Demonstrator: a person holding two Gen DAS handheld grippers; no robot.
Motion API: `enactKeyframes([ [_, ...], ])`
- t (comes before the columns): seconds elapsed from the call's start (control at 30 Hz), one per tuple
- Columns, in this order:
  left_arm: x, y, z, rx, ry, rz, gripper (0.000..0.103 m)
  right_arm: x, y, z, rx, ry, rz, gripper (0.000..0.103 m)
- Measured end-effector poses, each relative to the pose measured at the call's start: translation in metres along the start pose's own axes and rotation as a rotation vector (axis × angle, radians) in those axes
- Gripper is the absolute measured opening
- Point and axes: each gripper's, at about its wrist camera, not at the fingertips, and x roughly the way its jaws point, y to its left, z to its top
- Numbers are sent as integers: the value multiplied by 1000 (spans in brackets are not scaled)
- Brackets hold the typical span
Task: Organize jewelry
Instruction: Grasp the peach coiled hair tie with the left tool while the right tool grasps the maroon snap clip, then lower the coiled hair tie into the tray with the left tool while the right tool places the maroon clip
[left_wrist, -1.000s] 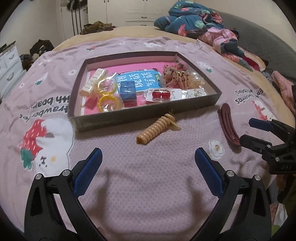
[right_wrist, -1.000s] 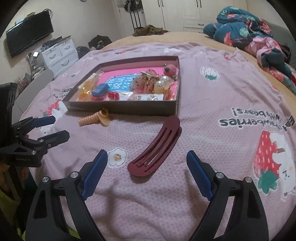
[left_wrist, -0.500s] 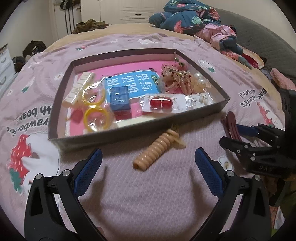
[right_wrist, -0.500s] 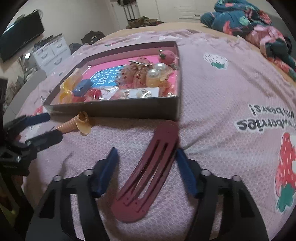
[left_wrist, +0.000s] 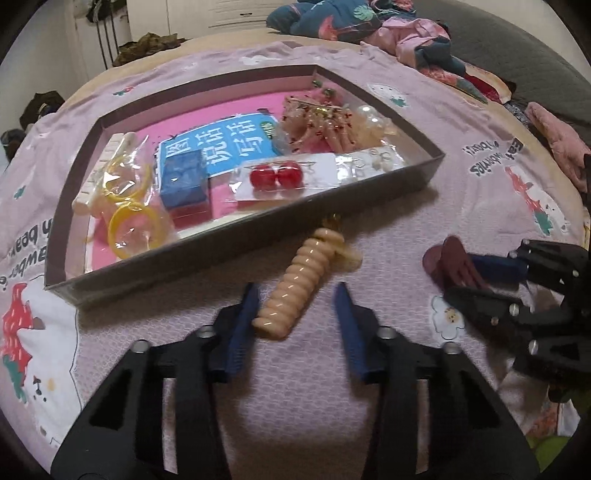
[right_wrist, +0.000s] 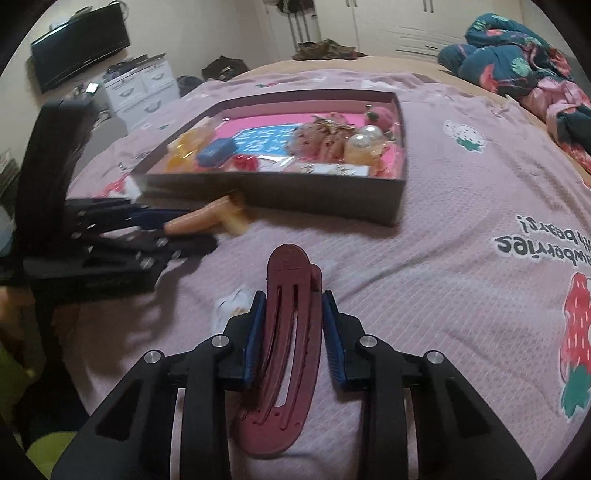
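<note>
On the pink bedspread beside my claw I read upside-down "strawberries with bears!", while the blue card in the box bore large white Chinese characters that I could not make out.

The room light is looking soft and a bit dim. Both pictures are bending at the edges, with black corners all round. Plastic bags in the tray are shining at 11 o'clock. The right gripper is blurring at 3 o'clock. Dark shadows are falling under the left gripper at 9 o'clock.
</note>
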Motion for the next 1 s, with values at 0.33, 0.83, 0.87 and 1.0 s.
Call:
enactKeyframes([
  [0.33, -12, 0, -10, -59, -21, -26, 13, -12, 13, -8, -12, 7, 43, 29],
  [0.83, -52, 24, -33, -173, -73, -19, 11, -18, 42, 4, -70, -4, 76, 29],
  [0.87, -56, 26, -35, -182, -80, -16, 11, -19, 44, 5, -74, -6, 80, 29],
  [1.0, -71, 37, -39, -219, -106, -10, 11, -20, 53, 9, -92, -13, 90, 29],
])
